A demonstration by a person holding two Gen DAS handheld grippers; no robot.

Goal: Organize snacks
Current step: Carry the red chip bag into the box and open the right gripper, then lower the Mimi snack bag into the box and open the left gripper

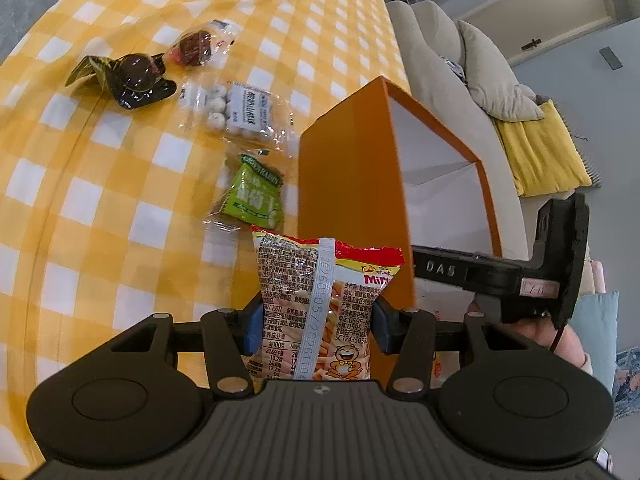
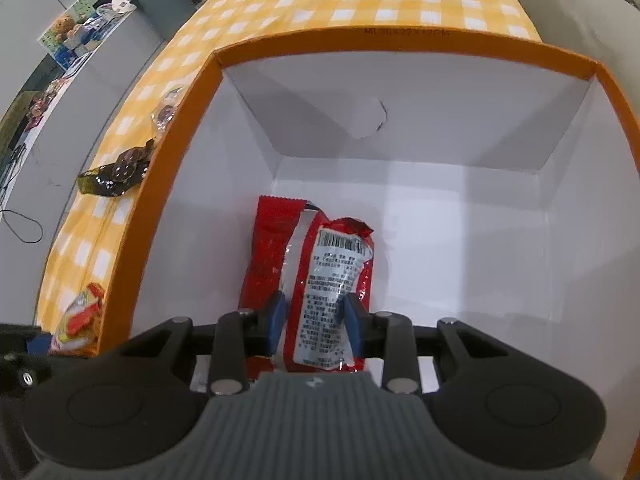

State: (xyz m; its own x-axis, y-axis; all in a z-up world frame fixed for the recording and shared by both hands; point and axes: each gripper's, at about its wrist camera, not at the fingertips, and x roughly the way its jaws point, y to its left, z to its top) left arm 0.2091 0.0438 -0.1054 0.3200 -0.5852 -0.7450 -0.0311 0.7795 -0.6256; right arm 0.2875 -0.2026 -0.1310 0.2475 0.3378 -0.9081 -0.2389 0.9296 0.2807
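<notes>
Red packet (image 2: pixel 328 280) amid roomy box walls (image 2: pixel 592 240)

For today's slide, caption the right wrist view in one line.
Right gripper holds a red snack packet inside the orange box.

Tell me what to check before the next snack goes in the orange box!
1. Left gripper holds the biscuit-stick packet: ok.
2. Packet is over the orange box: not ok, it is outside the wall.
3. Right gripper is clear of the box: not ok, it is inside.
4. Right gripper has let go of the red packet: not ok, pads press it.
5. Room on the box floor: ok.
</notes>
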